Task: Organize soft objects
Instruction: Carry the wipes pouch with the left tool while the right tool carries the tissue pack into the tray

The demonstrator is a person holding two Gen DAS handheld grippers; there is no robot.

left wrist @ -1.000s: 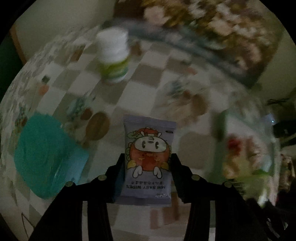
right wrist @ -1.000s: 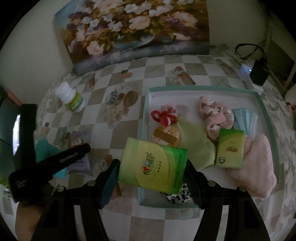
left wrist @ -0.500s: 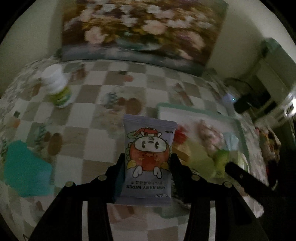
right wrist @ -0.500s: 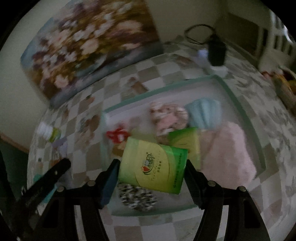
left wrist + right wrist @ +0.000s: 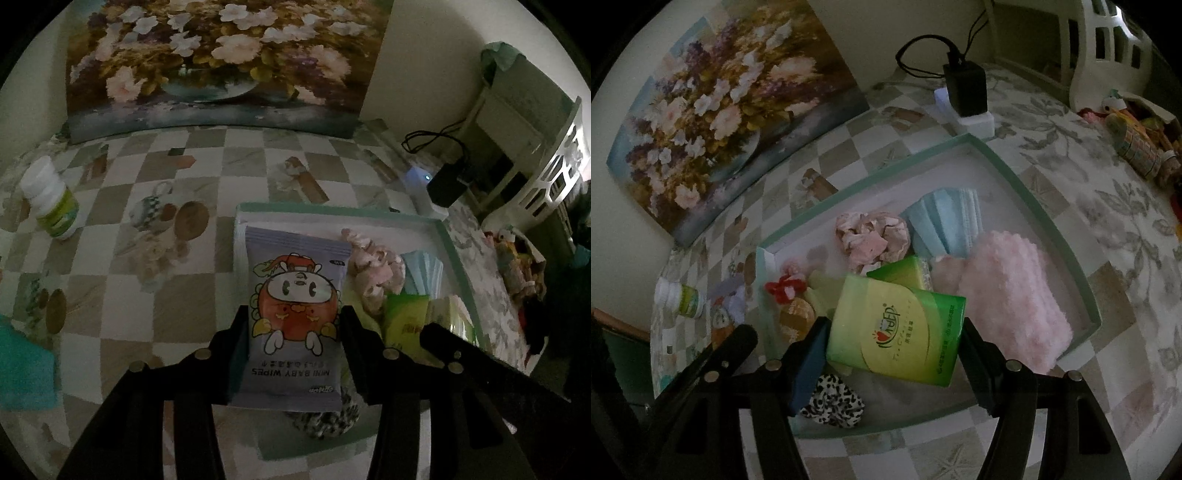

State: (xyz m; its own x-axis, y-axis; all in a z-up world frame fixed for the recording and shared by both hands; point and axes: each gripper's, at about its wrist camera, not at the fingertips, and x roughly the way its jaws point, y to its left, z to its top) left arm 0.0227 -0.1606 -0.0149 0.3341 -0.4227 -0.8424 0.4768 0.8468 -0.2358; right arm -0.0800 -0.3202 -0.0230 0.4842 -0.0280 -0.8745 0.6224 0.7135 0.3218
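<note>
Two packs are getting carried over the tray (image 5: pixel 1049 218) at once: left hand-held gripper (image 5: pixel 293 332) is clamping the baby wipes pack (image 5: pixel 295 317), right hand-held gripper (image 5: pixel 892 343) is squeezing the green tissue pack (image 5: pixel 894 332). Next, I'm guessing, lowering into free spots and letting go.

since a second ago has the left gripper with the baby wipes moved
Yes. The left gripper, shut on the baby wipes, swung away from the white bottle and over the tray.
</note>
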